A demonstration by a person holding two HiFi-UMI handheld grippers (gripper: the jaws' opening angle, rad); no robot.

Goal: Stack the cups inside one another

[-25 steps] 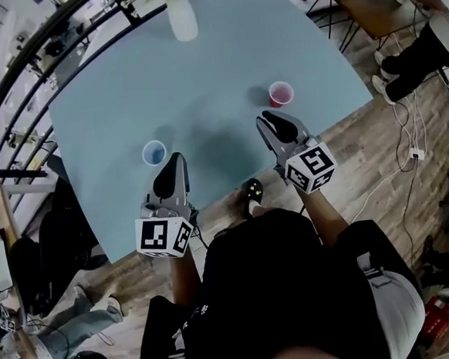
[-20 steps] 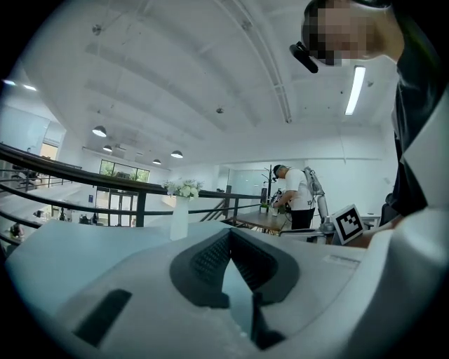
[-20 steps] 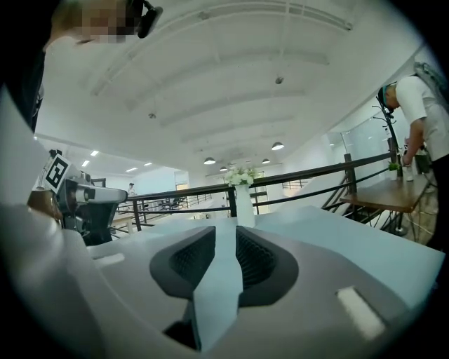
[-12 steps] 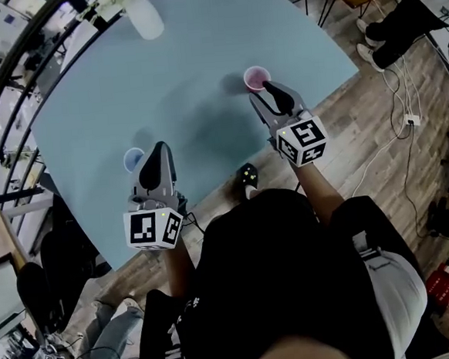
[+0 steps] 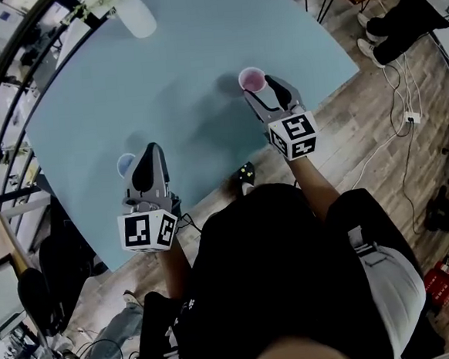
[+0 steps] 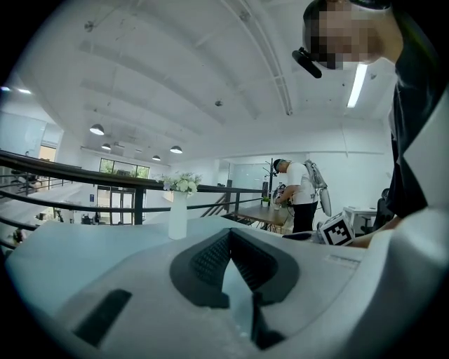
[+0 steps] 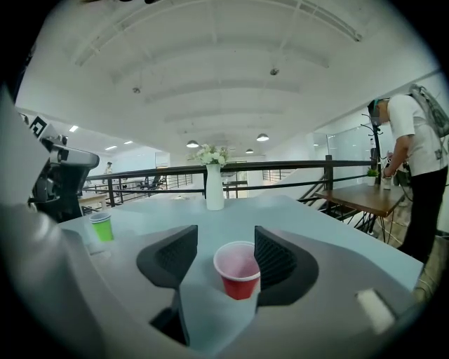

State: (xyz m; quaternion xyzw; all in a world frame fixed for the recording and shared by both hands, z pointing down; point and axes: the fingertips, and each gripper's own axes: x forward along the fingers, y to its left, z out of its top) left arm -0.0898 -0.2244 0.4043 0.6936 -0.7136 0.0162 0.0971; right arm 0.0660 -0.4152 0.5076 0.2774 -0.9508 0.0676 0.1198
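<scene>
- Head view: the left gripper [image 5: 149, 151] covers part of the second cup [image 5: 123, 165]. Only a bluish rim shows, just beside its tip. The wearer's dark torso fills the lower frame.
- Left gripper view: the fingers meet at their tips with nothing between them, and that cup does not show here.
- Right gripper view: the right gripper [image 7: 224, 245] has just been opening and its fingers stand wide. The red cup [image 7: 238, 270] is upright between them, close against the finger at the picture's right. Whether they touch cannot be told.
- Here the second cup looks green and stands well apart at the left.
- The pale blue table [image 5: 184, 54] carries a white vase [image 5: 136, 18] of flowers at its far edge.
- A black railing [image 7: 280, 168] runs behind, with a wood floor [image 5: 375, 132] below and a person [image 7: 414, 168] beside a wooden table [image 7: 365, 198].
</scene>
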